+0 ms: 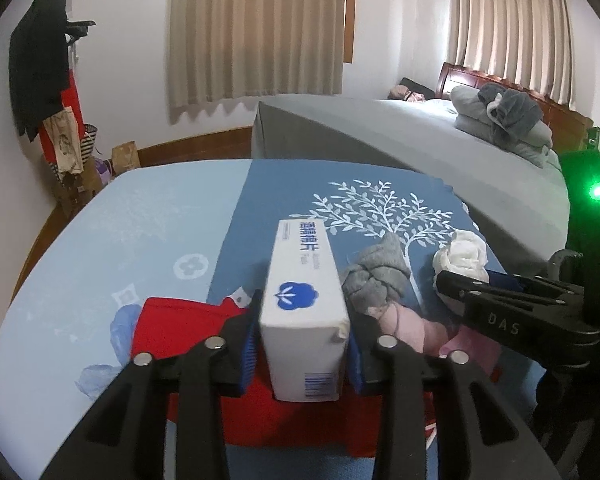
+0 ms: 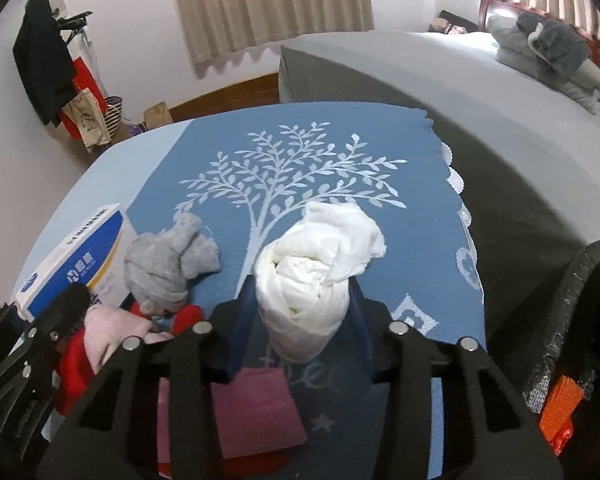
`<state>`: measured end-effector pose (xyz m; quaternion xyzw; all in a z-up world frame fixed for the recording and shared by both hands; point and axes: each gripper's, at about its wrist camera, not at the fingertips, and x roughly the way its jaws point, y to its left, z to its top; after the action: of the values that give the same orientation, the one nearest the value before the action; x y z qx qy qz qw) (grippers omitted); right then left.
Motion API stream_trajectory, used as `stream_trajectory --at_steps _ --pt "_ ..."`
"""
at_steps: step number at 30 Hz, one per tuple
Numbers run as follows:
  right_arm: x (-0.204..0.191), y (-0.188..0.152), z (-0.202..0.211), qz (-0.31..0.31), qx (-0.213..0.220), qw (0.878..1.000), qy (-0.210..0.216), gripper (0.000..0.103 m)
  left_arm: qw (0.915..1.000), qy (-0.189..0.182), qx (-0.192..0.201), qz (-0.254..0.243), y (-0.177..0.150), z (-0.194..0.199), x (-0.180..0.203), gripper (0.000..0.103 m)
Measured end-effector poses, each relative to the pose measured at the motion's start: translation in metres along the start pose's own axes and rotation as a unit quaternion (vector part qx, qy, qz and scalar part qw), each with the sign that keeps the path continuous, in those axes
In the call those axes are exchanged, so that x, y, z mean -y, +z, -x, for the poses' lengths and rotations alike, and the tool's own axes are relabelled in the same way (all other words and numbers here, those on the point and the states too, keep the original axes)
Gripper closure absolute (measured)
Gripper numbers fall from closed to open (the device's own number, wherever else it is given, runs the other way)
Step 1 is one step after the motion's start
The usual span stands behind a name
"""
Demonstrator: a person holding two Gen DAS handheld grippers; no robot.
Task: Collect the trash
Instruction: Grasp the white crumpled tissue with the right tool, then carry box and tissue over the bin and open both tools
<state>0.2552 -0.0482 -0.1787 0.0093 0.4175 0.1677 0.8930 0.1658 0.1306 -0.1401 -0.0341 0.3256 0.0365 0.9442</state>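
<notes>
A crumpled white tissue wad [image 2: 312,280] is clamped by the right gripper [image 2: 300,312] at frame centre; a white cardboard box [image 1: 300,312] is pinched by the left gripper [image 1: 300,340], above a blue tree-patterned cloth [image 2: 320,168] beside a grey bed [image 2: 480,80].

We look forward and slightly down from each wrist, close over the blue tree-print cloth [image 1: 284,184] [image 2: 340,152]; both views share it, the grey bed [image 1: 400,128] [image 2: 440,68] and curtains [image 1: 256,28] [image 2: 268,0] beyond.
</notes>
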Motion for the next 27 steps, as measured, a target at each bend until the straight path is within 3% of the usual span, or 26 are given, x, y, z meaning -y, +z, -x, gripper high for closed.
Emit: stream_trajectory --at_steps 12,27 --pt "0.007 0.001 0.052 -0.006 0.050 0.999 0.011 0.065 0.9985 -0.006 0.051 -0.018 0.012 0.033 0.017 0.073" --pt "0.036 -0.016 0.126 -0.021 0.096 0.995 0.004 0.065 0.9960 -0.037 0.077 -0.025 0.019 0.069 0.042 0.073"
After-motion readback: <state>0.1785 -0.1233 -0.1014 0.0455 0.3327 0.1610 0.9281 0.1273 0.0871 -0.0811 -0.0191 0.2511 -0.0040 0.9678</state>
